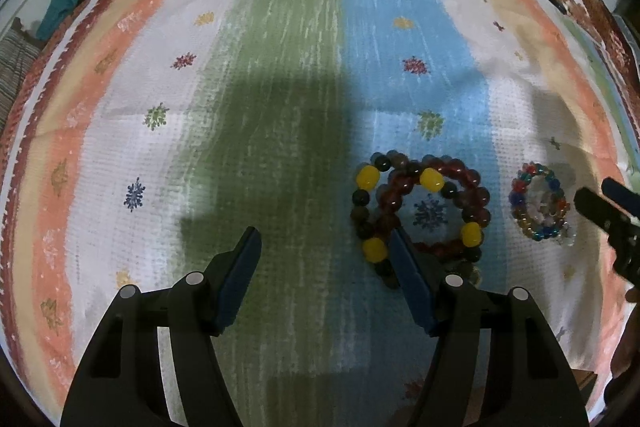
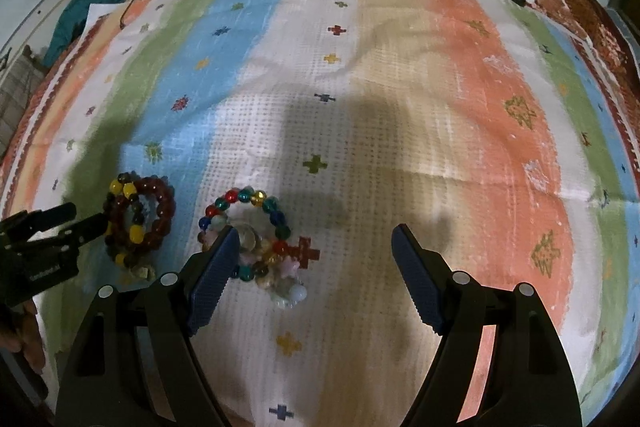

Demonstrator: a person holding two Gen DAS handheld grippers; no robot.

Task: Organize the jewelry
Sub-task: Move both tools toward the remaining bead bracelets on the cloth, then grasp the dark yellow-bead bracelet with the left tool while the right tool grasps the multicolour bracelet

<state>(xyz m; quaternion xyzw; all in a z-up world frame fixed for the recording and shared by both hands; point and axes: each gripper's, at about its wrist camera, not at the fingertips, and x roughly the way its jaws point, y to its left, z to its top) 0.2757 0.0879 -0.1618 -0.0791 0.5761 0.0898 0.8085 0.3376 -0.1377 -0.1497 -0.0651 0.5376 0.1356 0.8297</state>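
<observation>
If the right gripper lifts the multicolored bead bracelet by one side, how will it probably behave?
The multicolored bead bracelet is separate round beads in a loop, so it will likely hang limp rather than stay a ring. The glossy beads may slip between the right gripper's pads. It lies tangled with a pale bead bracelet, which may come along.

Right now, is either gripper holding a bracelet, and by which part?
Nothing is held. The left gripper and right gripper are both open above the cloth; the dark bracelets and the colourful bracelets lie loose.
</observation>
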